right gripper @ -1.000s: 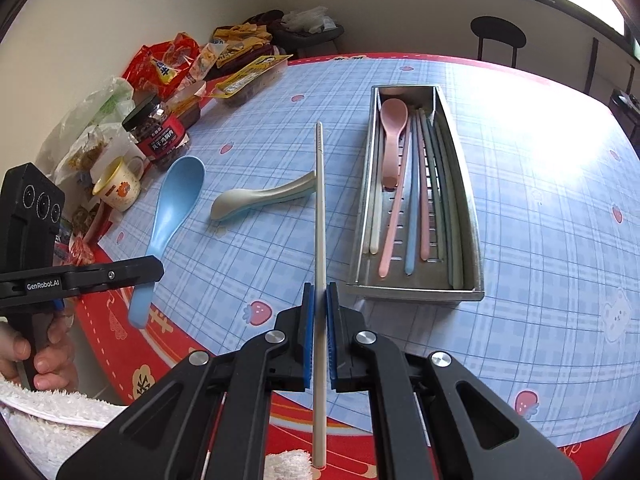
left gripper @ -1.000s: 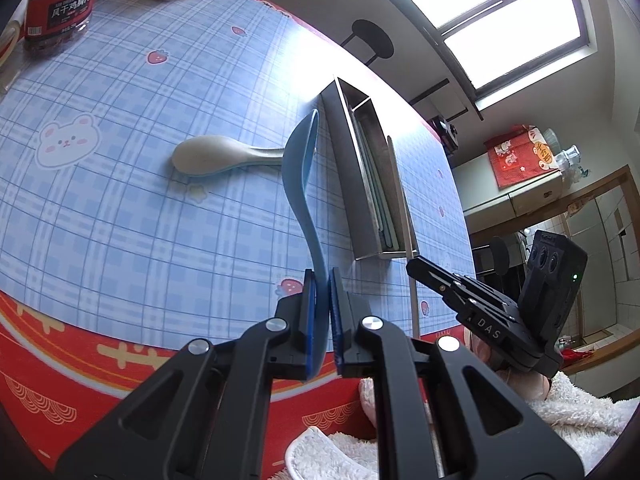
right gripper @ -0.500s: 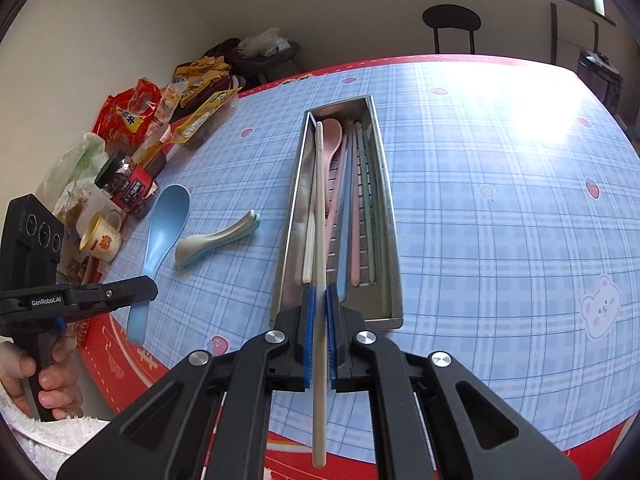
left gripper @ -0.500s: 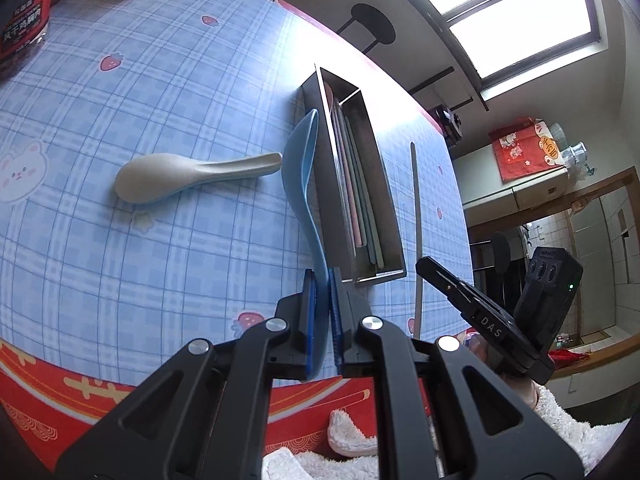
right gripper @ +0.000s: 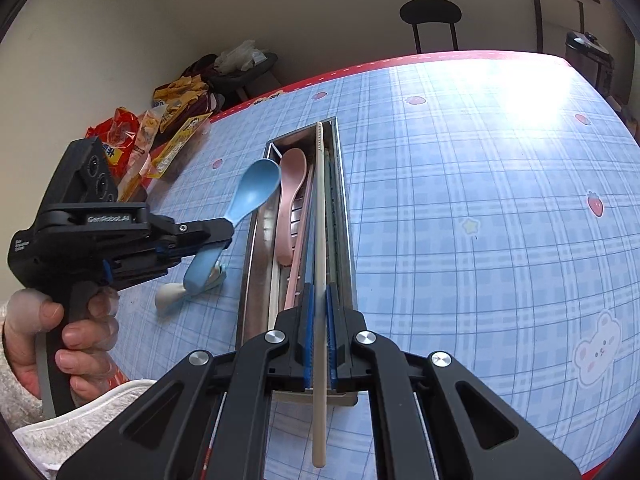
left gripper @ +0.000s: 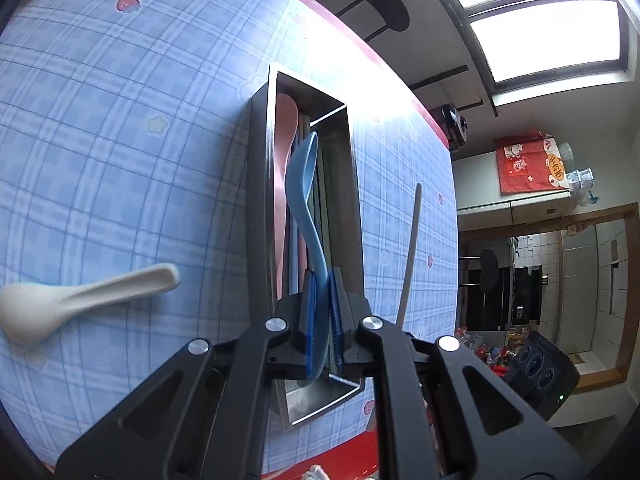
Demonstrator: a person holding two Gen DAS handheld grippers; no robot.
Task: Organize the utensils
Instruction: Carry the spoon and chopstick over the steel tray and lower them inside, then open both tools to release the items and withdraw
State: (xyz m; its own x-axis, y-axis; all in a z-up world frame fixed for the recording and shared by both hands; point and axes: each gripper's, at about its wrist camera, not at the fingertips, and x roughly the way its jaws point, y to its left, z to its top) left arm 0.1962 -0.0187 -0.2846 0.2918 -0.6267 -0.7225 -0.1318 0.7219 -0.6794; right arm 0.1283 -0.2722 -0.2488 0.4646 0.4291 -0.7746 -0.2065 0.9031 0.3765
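My left gripper (left gripper: 321,312) is shut on the handle of a blue spoon (left gripper: 301,184), held over the steel utensil tray (left gripper: 258,208). In the right wrist view the left gripper (right gripper: 208,236) and the blue spoon (right gripper: 256,190) hang just left of the tray (right gripper: 250,264). My right gripper (right gripper: 319,332) is shut on a cream chopstick (right gripper: 319,216), held lengthwise over the tray. The chopstick also shows in the left wrist view (left gripper: 410,252). The tray holds a pink spoon (right gripper: 290,196) and several chopsticks. A cream spoon (left gripper: 76,300) lies on the blue checked tablecloth left of the tray.
Snack packets (right gripper: 148,136) lie at the table's far left edge. A black stool (right gripper: 430,14) stands beyond the far edge. The table's red border (left gripper: 328,456) runs along the near edge.
Both grippers moved in over the tray. The blue spoon went from beside the tray to above it. The chopstick stays lined up along the tray, now lower and closer.
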